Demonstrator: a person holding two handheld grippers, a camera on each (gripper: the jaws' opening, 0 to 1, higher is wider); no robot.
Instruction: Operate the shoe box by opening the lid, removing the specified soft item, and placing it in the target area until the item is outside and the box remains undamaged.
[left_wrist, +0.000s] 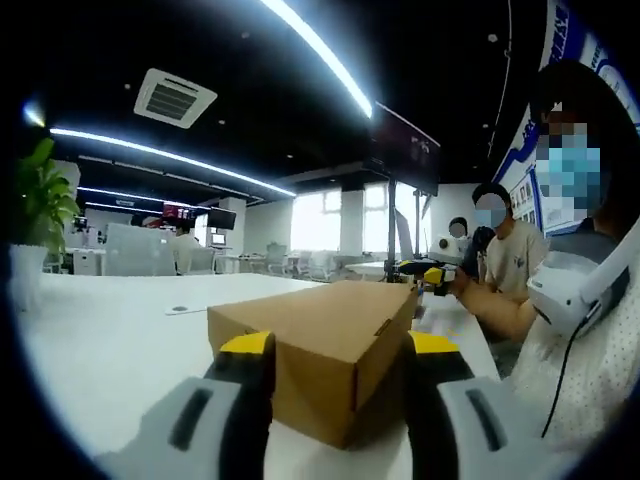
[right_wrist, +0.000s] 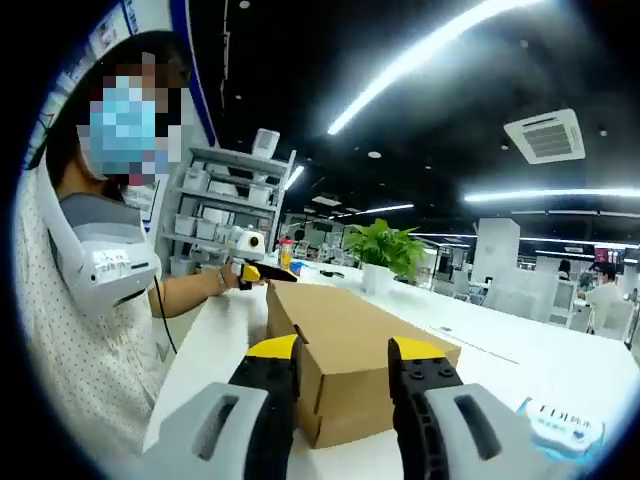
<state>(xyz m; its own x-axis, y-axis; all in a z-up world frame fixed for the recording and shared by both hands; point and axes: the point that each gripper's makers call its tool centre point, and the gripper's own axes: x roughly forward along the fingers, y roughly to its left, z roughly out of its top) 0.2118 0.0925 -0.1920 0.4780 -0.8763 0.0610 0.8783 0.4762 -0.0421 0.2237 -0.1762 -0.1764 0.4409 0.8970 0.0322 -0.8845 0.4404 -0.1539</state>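
A brown cardboard shoe box (left_wrist: 320, 340) lies on the white table (left_wrist: 120, 330) with its lid flat down. My left gripper (left_wrist: 340, 345) is open, and its yellow-tipped jaws flank the box's near corner. At the box's far end the right gripper (left_wrist: 425, 272) shows small, by a person's forearm. In the right gripper view the same box (right_wrist: 350, 335) runs away from me. My right gripper (right_wrist: 345, 350) is open, with one jaw on each side of that end. The left gripper (right_wrist: 255, 270) sits at the far end, held in a hand. The box's contents are hidden.
A person in a dotted top with a white headset (right_wrist: 110, 265) round the neck stands close to the table. Another person (left_wrist: 505, 255) sits behind. A potted plant (right_wrist: 385, 245), grey shelves (right_wrist: 225, 200) and a printed label (right_wrist: 560, 420) on the table also show.
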